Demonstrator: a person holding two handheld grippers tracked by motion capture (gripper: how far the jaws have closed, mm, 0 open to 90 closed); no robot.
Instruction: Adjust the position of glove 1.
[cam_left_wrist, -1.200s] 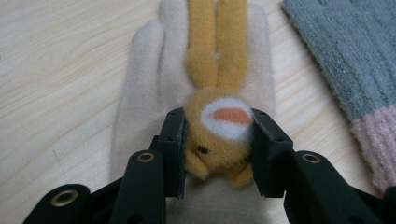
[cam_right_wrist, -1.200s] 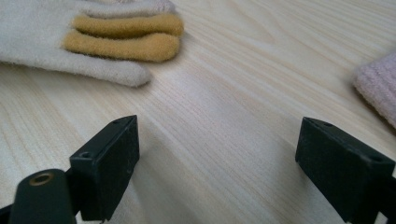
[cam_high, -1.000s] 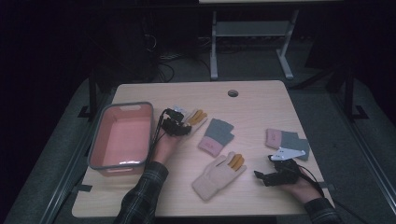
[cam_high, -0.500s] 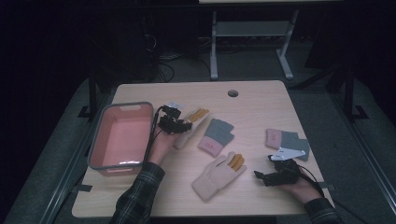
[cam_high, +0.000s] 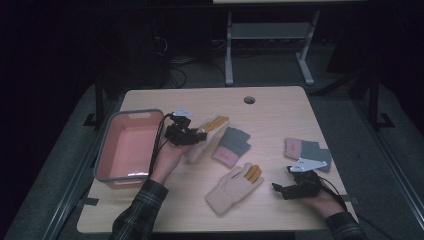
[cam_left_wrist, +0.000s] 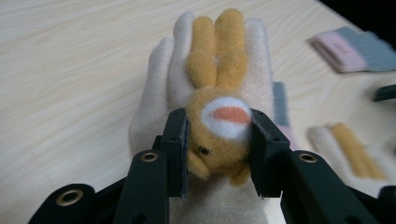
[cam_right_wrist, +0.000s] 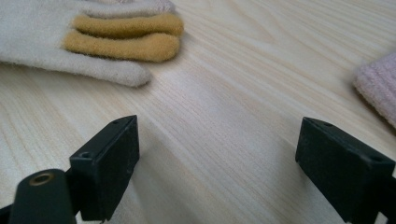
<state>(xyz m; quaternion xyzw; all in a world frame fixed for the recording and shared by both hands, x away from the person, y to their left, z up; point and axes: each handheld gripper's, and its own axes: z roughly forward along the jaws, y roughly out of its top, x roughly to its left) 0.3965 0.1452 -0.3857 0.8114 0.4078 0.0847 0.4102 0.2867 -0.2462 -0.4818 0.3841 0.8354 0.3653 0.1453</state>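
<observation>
Left gripper (cam_left_wrist: 217, 147) clamped on the plush patch of a cream glove (cam_left_wrist: 210, 88), beside the pink bin (cam_high: 127, 147). Right gripper (cam_right_wrist: 217, 163) wide open, holding nothing, low over the table (cam_right_wrist: 224, 84) near the second cream glove (cam_high: 234, 186).

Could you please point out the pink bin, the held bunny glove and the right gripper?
pink bin (cam_high: 129, 150), high view, bare floor.
bunny glove (cam_left_wrist: 224, 116), left gripper view, face patch.
right gripper (cam_high: 278, 189), high view, between jaw tips.

left tongs (cam_left_wrist: 218, 140) clamped shut, right tongs (cam_right_wrist: 217, 163) spread wide, low
</observation>
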